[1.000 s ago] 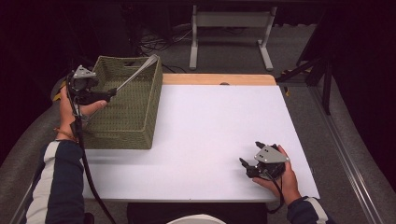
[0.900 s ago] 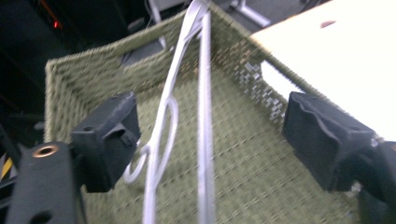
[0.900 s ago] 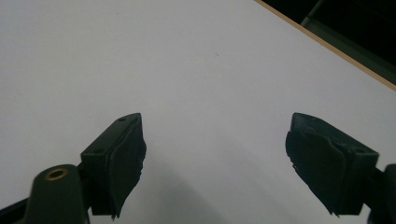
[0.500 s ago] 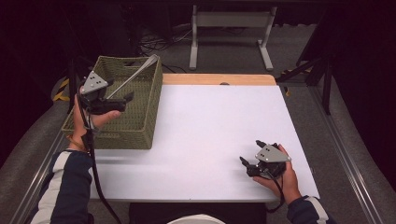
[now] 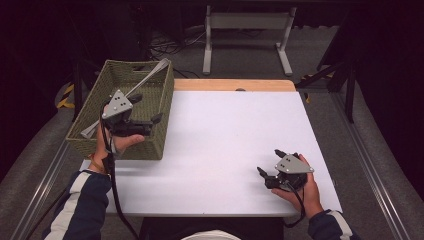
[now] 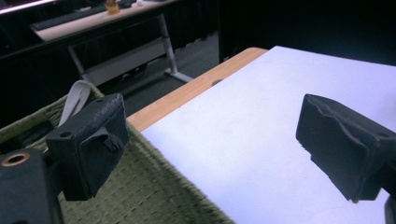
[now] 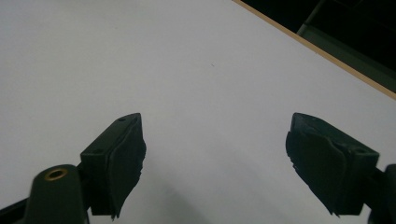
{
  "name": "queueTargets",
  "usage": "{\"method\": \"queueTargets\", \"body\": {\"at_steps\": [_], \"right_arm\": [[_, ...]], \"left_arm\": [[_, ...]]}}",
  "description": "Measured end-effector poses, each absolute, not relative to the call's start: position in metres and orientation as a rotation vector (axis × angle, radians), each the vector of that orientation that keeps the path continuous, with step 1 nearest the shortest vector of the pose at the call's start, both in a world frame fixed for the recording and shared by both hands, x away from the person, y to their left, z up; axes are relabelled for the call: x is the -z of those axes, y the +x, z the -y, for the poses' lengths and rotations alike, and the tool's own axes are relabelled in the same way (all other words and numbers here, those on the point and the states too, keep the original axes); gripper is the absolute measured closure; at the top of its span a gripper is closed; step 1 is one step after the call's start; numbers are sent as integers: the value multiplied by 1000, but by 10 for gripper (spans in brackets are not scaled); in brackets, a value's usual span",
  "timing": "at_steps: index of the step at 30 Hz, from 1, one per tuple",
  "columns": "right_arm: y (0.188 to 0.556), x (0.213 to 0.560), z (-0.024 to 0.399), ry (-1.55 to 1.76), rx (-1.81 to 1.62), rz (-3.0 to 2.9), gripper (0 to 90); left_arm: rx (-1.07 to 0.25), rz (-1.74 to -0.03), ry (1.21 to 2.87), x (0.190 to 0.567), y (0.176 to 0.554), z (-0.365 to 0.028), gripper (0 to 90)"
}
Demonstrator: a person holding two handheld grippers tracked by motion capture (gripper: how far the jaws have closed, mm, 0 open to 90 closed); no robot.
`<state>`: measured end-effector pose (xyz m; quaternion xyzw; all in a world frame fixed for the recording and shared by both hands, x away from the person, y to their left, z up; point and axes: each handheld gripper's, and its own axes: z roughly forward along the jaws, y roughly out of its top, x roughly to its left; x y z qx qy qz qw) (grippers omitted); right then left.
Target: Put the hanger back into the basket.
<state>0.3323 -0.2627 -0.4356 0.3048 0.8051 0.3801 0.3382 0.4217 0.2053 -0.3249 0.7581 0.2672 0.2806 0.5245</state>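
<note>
One woven basket (image 5: 150,135), one grey strap (image 5: 145,77), two grippers on the bench (image 5: 225,135)

The left gripper (image 5: 150,112) hangs over the basket's right rim, jaws just opened, empty; the strap lies slanted inside the basket. The right gripper (image 5: 270,162) rests near the bench's front right edge, jaws spread, white top wide open between

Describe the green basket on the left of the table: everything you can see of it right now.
The green basket is a rectangular, open-topped bin of olive woven material, standing upright on the white table's left edge, its far end near the wooden strip. A long pale grey strip leans diagonally across it, from the near left rim to the far right corner, where its end pokes up. The left gripper hovers over the basket's near right part, jaws apart with nothing between them, having just been opening. Whether anything else lies inside is hard to tell.
</note>
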Motion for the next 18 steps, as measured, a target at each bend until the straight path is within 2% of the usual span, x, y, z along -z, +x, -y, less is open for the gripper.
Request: {"method": "queueTargets", "body": {"at_steps": [8, 18], "right_arm": [[332, 433, 262, 791, -1016, -2082, 192], [331, 430, 262, 788, -1035, -2066, 184]], "left_arm": [[-699, -519, 1783, 332, 396, -194, 116], [-680, -454, 1813, 351, 374, -182, 118]]}}
